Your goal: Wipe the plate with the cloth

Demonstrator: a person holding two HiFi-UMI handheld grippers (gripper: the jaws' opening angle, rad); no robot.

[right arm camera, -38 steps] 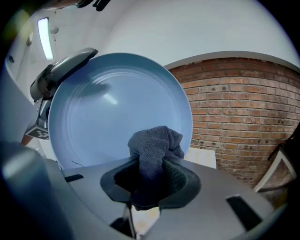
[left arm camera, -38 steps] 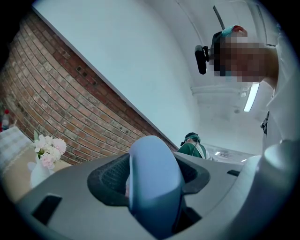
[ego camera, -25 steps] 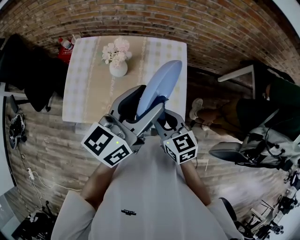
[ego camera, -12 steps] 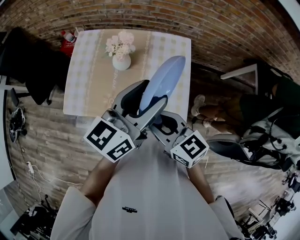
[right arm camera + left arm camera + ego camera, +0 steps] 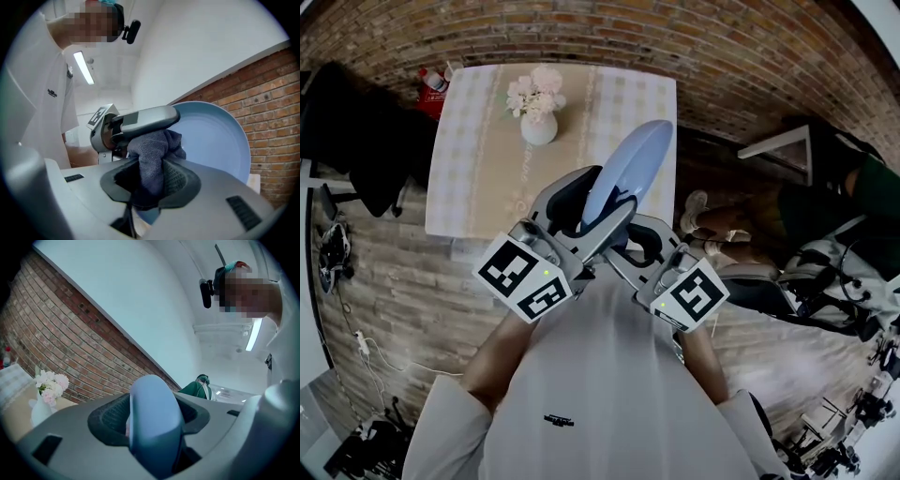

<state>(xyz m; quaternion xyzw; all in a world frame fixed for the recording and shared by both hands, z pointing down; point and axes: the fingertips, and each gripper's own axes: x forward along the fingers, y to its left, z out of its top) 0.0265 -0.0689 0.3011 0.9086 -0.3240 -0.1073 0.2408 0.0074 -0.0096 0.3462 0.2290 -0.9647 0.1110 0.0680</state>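
Note:
A pale blue plate [image 5: 626, 171] stands on edge in the air above the table, held by its rim in my left gripper [image 5: 598, 217], which is shut on it. In the left gripper view the plate's edge [image 5: 153, 425] fills the gap between the jaws. My right gripper [image 5: 630, 246] is shut on a dark blue-grey cloth [image 5: 152, 161]. In the right gripper view the cloth's bunched end lies against the plate's face [image 5: 220, 140], just under the left gripper's finger [image 5: 145, 119].
A table with a checked cloth [image 5: 487, 141] stands against the brick wall, bearing a white vase of pale flowers [image 5: 536, 108]. A red bottle [image 5: 429, 82] stands at its far left corner. A dark chair [image 5: 356, 141] is to the left; a seated person [image 5: 825, 206] is at right.
Both grippers and the plate have shifted a little to the right and up in the head view. The right gripper's marker cube has swung outward to the right. Both grips are unchanged.

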